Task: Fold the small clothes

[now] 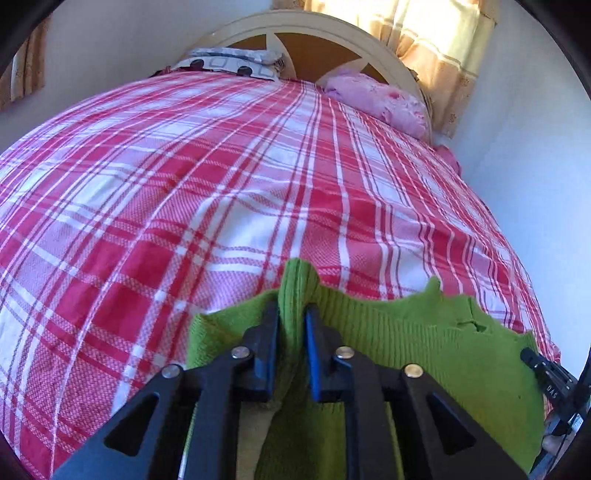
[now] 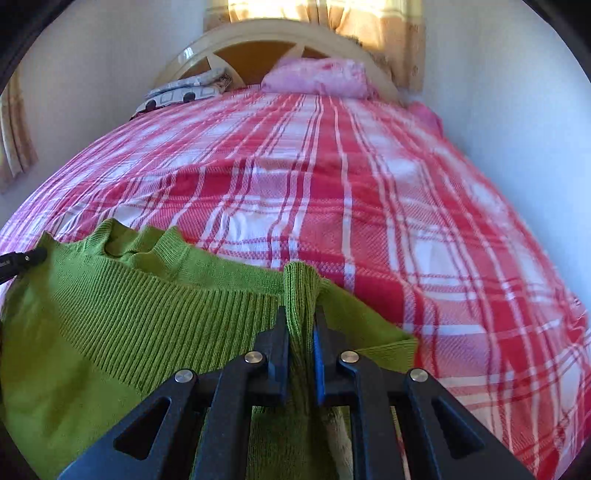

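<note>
A green ribbed knit sweater is held up by its shoulders over the near end of the bed, its neckline between the two grips. My left gripper is shut on a bunched fold of one shoulder, which sticks up past the fingertips. My right gripper is shut on the other shoulder in the same way. The right gripper's tip shows at the right edge of the left wrist view. The left gripper's tip shows at the left edge of the right wrist view. The sweater's lower part hangs out of sight.
A red and white plaid bedspread covers the bed ahead. At the far end lie a pink pillow and a white patterned pillow against a cream headboard. A wall runs along the bed's right side, with curtains behind.
</note>
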Action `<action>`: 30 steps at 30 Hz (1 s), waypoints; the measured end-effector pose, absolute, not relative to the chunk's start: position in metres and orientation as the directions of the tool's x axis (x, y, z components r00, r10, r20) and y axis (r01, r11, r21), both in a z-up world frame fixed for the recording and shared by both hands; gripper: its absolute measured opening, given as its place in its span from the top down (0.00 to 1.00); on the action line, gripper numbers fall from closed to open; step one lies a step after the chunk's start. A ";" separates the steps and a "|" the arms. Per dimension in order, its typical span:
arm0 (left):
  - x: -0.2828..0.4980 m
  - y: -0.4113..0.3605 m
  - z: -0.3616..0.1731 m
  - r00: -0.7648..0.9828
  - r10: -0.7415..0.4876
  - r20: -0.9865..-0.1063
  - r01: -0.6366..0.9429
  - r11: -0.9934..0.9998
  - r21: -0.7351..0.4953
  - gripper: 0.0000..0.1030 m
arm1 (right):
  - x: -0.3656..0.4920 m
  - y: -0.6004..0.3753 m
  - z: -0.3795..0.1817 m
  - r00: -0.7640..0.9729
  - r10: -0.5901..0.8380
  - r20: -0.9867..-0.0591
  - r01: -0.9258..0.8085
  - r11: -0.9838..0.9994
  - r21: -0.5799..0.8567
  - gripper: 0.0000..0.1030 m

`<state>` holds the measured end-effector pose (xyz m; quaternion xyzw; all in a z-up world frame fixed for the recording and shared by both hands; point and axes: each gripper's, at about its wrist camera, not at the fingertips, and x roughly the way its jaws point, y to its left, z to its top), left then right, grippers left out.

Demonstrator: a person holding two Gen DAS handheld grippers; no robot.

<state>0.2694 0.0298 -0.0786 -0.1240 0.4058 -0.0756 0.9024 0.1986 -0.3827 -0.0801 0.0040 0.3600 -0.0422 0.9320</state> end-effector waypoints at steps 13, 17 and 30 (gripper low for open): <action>0.196 0.031 -0.027 0.712 -0.232 -0.663 0.158 0.973 -0.170 0.63 | 0.100 -0.368 -0.017 0.877 -0.046 -0.479 0.091 0.993 0.071 0.82; 0.149 0.016 -0.031 0.685 -0.276 -0.674 0.219 0.961 -0.170 0.63 | 0.078 -0.316 -0.035 0.816 0.089 -0.570 -0.052 0.995 0.080 0.82; 0.120 0.006 -0.067 0.669 -0.178 -0.722 0.166 0.982 -0.089 0.54 | 0.070 -0.251 -0.115 0.752 0.080 -0.655 -0.101 0.995 0.006 0.82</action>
